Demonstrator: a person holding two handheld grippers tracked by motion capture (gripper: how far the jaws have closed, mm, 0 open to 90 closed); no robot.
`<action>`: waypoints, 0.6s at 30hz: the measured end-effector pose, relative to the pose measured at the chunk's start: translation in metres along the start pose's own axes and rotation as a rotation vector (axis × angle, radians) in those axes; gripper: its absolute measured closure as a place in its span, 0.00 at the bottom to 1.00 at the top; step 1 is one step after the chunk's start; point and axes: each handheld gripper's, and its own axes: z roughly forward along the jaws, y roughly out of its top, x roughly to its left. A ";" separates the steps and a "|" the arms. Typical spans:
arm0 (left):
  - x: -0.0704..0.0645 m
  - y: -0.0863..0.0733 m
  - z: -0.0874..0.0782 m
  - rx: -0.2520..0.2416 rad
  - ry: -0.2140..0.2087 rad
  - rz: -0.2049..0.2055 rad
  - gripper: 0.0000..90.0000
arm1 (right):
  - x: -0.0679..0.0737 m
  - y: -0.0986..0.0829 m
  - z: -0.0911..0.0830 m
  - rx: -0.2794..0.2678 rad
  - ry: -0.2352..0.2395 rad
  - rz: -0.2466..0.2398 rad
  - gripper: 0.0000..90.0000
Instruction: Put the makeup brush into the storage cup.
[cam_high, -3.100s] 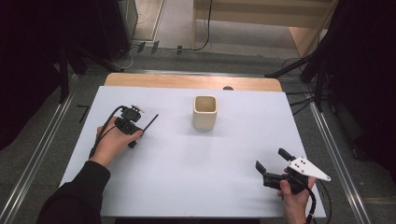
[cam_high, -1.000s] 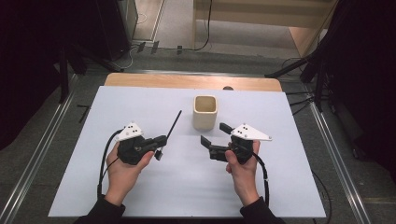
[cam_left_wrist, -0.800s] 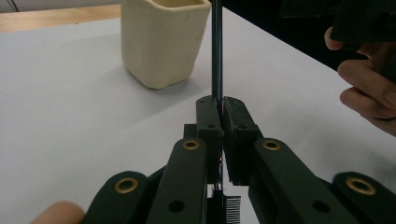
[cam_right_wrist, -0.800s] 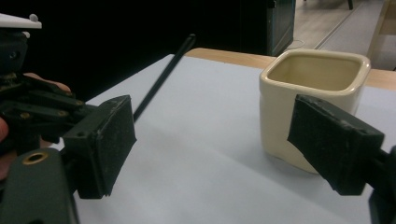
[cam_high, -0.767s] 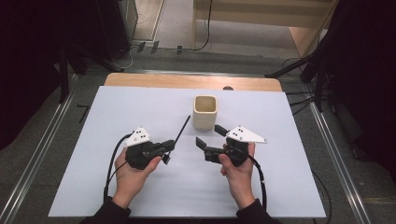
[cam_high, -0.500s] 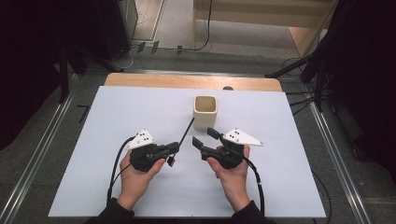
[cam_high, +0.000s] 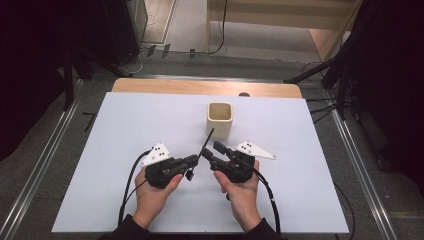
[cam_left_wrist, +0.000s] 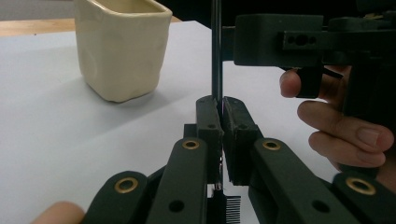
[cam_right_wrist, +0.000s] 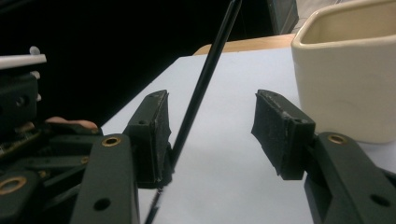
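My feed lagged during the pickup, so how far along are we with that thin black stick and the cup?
Done: the left gripper is shut on the thin black stick, lifted off the white table. In hand: the right gripper is open with the stick between its jaws, near one jaw, likely a handover. Left, I would guess: closing the right gripper and carrying the stick to the cream cup, which looks empty.

cup (cam_high: 220, 119) behind both tools, on table (cam_high: 125, 130)
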 end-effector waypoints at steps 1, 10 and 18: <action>-0.001 0.000 0.001 -0.001 -0.001 0.003 0.97 | 0.000 -0.001 0.000 -0.010 0.000 0.025 0.57; -0.006 -0.002 0.003 -0.013 0.001 0.014 0.97 | -0.003 -0.005 0.000 -0.033 0.076 0.091 0.73; -0.008 -0.003 0.004 -0.019 0.005 0.021 0.97 | -0.004 -0.011 0.004 -0.027 0.115 0.174 0.79</action>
